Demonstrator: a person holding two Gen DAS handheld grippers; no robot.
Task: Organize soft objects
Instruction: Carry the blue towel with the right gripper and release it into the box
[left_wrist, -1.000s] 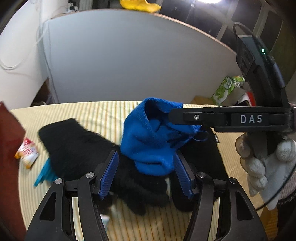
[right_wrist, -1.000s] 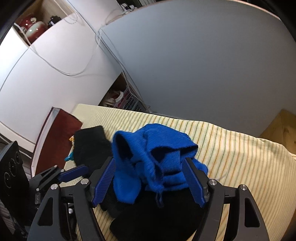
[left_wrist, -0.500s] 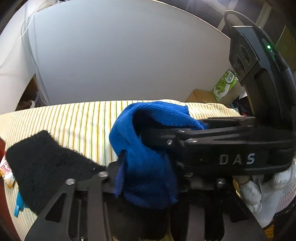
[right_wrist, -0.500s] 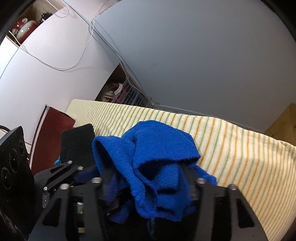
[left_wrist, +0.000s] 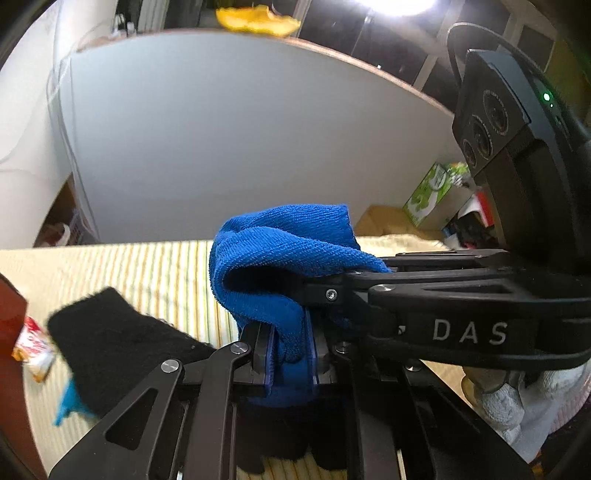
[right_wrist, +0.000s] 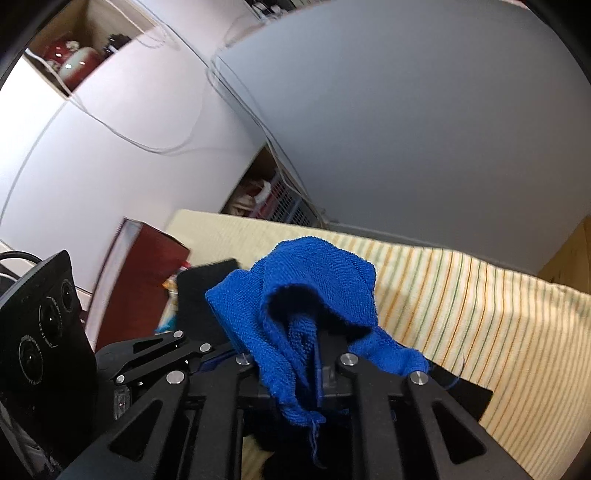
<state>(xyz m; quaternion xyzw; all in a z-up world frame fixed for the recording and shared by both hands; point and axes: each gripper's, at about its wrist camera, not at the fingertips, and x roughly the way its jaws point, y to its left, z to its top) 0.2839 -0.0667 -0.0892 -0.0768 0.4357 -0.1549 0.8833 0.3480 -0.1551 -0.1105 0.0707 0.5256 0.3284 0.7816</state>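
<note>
A blue knit cloth (left_wrist: 280, 258) is bunched and lifted above the striped tablecloth (left_wrist: 147, 266). My left gripper (left_wrist: 290, 354) is shut on its lower fold. My right gripper (right_wrist: 303, 354) is shut on the same blue cloth (right_wrist: 310, 280) from the other side; it crosses the left wrist view (left_wrist: 424, 295) at the right. A black fuzzy cloth (left_wrist: 118, 339) lies on the table under and left of the blue one, also in the right wrist view (right_wrist: 199, 291).
A dark red box (right_wrist: 140, 269) stands at the table's left end. A snack wrapper (left_wrist: 33, 350) and a light blue piece (left_wrist: 70, 402) lie beside the black cloth. A grey panel (left_wrist: 240, 140) stands behind the table. A green carton (left_wrist: 432, 192) sits at far right.
Both grippers went from open around the blue cloth to shut on it. The cloth has risen off the black cloth with them.
</note>
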